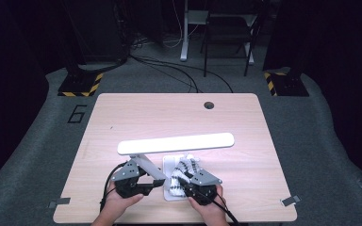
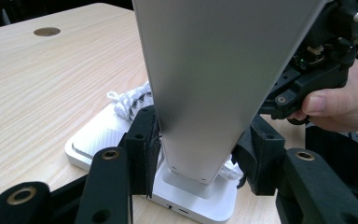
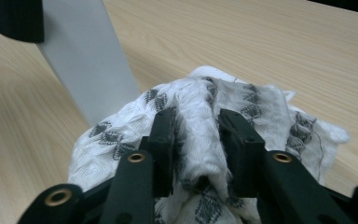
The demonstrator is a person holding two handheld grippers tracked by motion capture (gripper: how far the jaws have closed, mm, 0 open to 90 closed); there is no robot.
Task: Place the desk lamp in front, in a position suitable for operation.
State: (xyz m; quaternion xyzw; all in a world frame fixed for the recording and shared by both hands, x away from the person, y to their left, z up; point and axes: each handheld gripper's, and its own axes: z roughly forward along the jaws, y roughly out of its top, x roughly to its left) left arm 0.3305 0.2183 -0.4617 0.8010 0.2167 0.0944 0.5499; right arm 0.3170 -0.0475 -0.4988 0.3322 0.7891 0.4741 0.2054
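At the near edge of the table, the person's two hands come in from the bottom of the high view, and each hand holds one gripper.

The left gripper is closed on the grey arm of the desk lamp, low on it, just above the place where the arm joins the white base. Both black pads press on the two edges of the arm, so this gripper is holding the lamp. In the high view the left gripper is at the left of the base and points to the right.

The right gripper is over the white cloth with a dark pattern. A raised fold of the cloth stands between its jaws, and the pads touch this fold on both sides. Whether they really press on it, one cannot tell, because the jaws are partly apart. In the high view the right gripper is at the right side of the base, and the cloth lies in a heap on the base, just beside the foot of the lamp arm.

Farther away, the white lamp head is stretched level above the middle of the table. Behind it, near the far edge, there is a small round hole in the table top.
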